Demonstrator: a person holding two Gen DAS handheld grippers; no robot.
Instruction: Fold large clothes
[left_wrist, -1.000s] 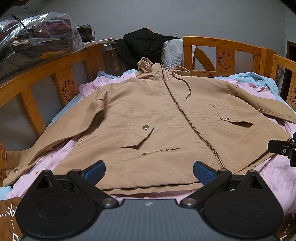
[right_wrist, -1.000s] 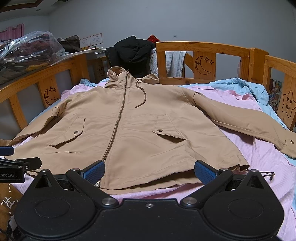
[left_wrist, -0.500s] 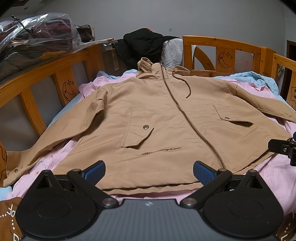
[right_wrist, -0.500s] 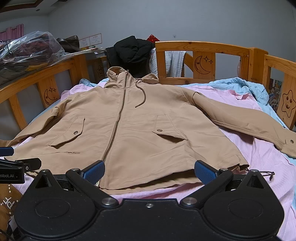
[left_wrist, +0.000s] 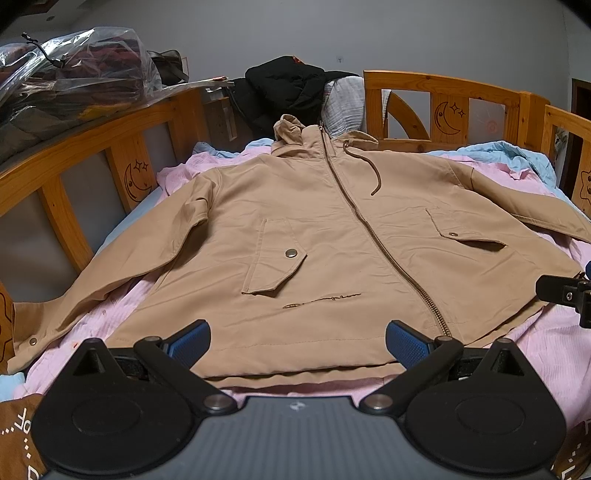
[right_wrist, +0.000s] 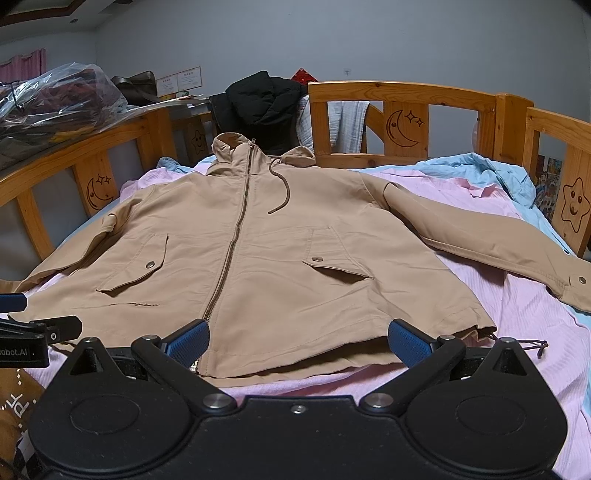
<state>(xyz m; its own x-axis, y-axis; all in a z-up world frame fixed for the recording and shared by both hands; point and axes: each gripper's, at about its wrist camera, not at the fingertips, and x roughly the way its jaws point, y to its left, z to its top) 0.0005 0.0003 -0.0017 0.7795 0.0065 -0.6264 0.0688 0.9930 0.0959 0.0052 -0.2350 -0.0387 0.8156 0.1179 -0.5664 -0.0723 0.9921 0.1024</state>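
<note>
While my left gripper (left_wrist: 297, 341) and right gripper (right_wrist: 298, 341) hover level, both spread wide and empty, the tan hooded jacket (left_wrist: 332, 236) — smooth, probably cotton — lies flat, zipped, on the pink sheet (right_wrist: 524, 332).

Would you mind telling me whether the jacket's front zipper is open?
No, the zipper runs closed from the hem up to the collar of the tan jacket.

Jacket (left_wrist: 332, 236) right sleeve cut off

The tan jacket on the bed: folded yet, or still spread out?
Spread out. The tan jacket lies flat, zipped, both sleeves stretched sideways, no fold started.
</note>
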